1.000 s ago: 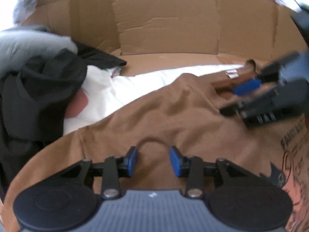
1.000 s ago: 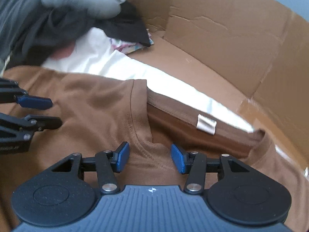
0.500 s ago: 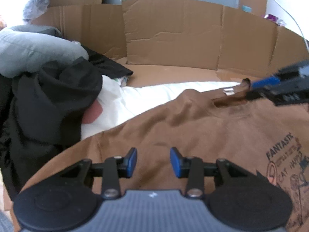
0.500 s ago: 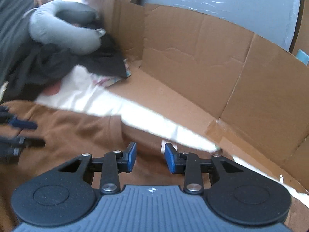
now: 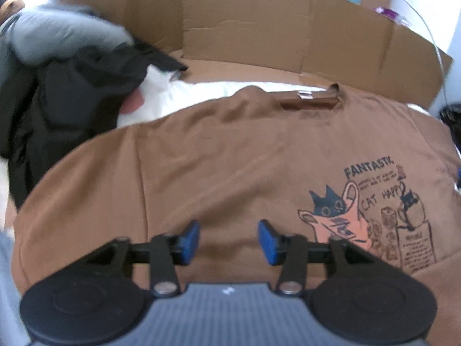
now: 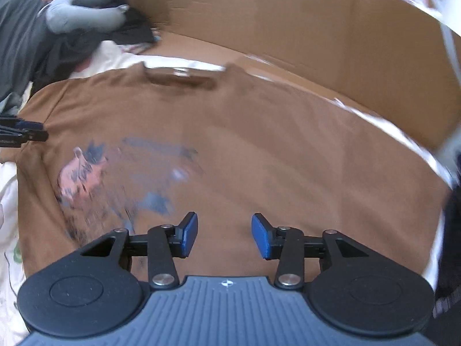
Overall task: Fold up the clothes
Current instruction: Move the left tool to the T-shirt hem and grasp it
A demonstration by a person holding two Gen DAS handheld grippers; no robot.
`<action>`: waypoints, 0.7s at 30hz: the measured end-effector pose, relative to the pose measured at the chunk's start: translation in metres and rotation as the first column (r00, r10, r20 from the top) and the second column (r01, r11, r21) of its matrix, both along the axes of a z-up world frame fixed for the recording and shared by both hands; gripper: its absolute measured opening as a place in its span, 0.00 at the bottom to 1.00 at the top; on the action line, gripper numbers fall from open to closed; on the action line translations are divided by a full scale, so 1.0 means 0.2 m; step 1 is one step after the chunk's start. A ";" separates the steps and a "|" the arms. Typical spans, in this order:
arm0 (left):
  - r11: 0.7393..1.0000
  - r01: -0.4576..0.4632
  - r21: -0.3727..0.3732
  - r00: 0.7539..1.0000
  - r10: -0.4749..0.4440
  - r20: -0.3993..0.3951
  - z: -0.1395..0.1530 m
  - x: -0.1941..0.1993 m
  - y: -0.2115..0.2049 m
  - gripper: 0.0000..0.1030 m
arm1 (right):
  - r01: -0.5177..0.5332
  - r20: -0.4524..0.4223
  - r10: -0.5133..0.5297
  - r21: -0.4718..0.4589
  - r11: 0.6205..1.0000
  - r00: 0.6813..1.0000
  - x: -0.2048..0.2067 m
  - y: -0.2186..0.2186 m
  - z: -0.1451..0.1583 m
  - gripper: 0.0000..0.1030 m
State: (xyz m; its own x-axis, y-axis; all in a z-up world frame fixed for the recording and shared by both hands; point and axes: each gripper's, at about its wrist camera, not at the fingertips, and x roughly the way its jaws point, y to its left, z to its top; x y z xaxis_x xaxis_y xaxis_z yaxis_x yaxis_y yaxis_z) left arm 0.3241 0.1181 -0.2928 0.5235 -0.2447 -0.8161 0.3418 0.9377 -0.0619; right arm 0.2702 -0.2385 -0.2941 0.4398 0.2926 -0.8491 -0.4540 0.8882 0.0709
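Observation:
A brown T-shirt (image 5: pixel 230 150) lies spread flat, front up. Its collar (image 5: pixel 308 103) is at the far side and a cat print (image 5: pixel 371 216) sits to the right. My left gripper (image 5: pixel 229 242) hovers above the shirt's left half with its jaws opening and nothing between the blue pads. In the blurred right wrist view my right gripper (image 6: pixel 224 238) hangs over the right half of the T-shirt (image 6: pixel 259 150), its jaws also opening and empty. The left gripper's fingertips (image 6: pixel 31 135) show at that view's left edge.
Cardboard walls (image 5: pixel 245 28) stand behind and to the right of the shirt. A heap of dark clothes (image 5: pixel 66 101) with a grey garment (image 5: pixel 63 34) on top fills the left. White sheet (image 5: pixel 184 98) lies under the shirt. A white cable (image 5: pixel 432 37) hangs at the right.
Both grippers have drawn back and up from the shirt's neck and shoulder. The right one has swung far to the right. The shirt lies flatter, its print showing. The left jaws stand wider.

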 end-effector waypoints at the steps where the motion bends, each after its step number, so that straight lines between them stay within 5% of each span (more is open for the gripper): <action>1: 1.000 -0.011 -0.007 1.000 0.011 -0.012 0.00 -0.02 0.00 0.62 | 0.021 -0.002 -0.021 0.008 1.000 1.000 -0.03 -0.04 0.01 0.48; 6: 1.000 -0.016 0.021 0.997 0.017 -0.077 0.00 -0.13 -0.08 0.62 | 0.067 -0.025 -0.067 0.020 0.998 0.997 -0.18 -0.19 0.03 0.49; 10: 0.999 -0.031 -0.007 0.978 0.029 -0.206 -0.01 -0.23 -0.16 0.62 | 0.099 -0.066 -0.095 0.050 0.994 0.993 -0.31 -0.28 0.03 0.50; 15: 1.000 0.016 0.024 0.931 -0.006 -0.364 -0.04 -0.37 -0.28 0.61 | 0.204 -0.110 -0.186 0.176 0.963 0.976 -0.46 -0.37 -0.02 0.52; 21: 0.998 -0.026 0.049 0.837 0.049 -0.545 -0.03 -0.50 -0.39 0.57 | 0.347 -0.141 -0.318 0.334 0.876 0.938 -0.61 -0.48 -0.09 0.52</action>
